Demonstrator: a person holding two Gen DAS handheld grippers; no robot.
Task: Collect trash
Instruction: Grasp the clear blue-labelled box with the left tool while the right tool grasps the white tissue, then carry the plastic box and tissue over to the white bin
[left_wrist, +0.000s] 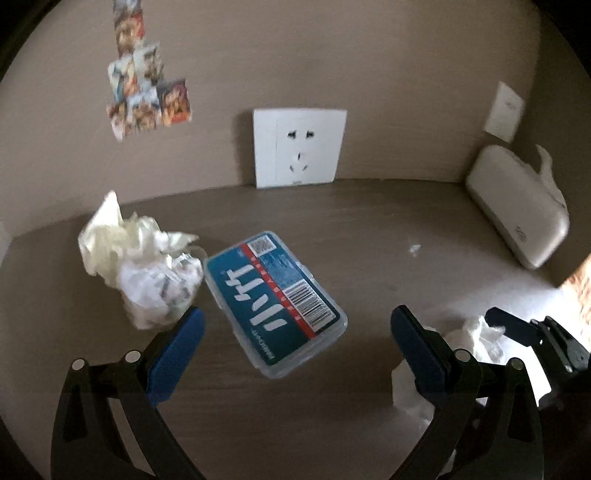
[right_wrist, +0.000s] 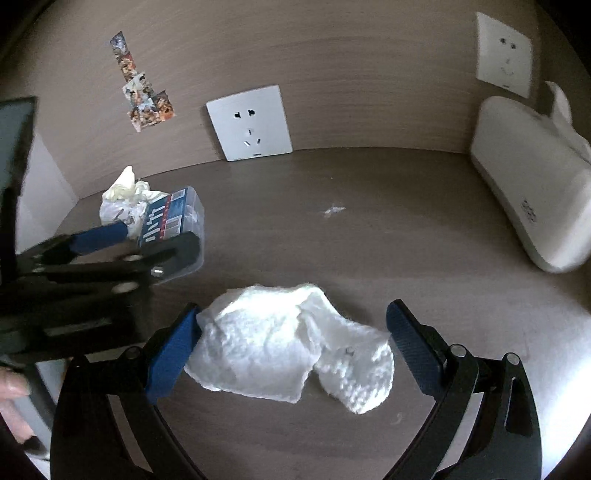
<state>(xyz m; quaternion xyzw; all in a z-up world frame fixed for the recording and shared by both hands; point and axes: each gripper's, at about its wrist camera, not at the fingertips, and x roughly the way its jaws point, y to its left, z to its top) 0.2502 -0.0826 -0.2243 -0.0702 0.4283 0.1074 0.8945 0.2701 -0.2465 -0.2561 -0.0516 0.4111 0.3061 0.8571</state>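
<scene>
A clear plastic box with a teal label (left_wrist: 275, 301) lies on the brown tabletop between the open fingers of my left gripper (left_wrist: 297, 332), which is empty. Crumpled paper and a yellowish tissue (left_wrist: 136, 266) sit just left of the box. A white crumpled tissue (right_wrist: 291, 347) lies between the open fingers of my right gripper (right_wrist: 293, 343), with the left pad touching its edge. The tissue also shows in the left wrist view (left_wrist: 476, 341). The left gripper (right_wrist: 110, 251) shows in the right wrist view over the box (right_wrist: 173, 221).
A white tissue dispenser (left_wrist: 517, 210) stands at the right against the wall. A white wall socket (left_wrist: 299, 147) is at the back. Stickers (left_wrist: 144, 85) hang on the wall. A small white scrap (right_wrist: 334, 209) lies mid-table. A dark screen edge (right_wrist: 14, 147) is at far left.
</scene>
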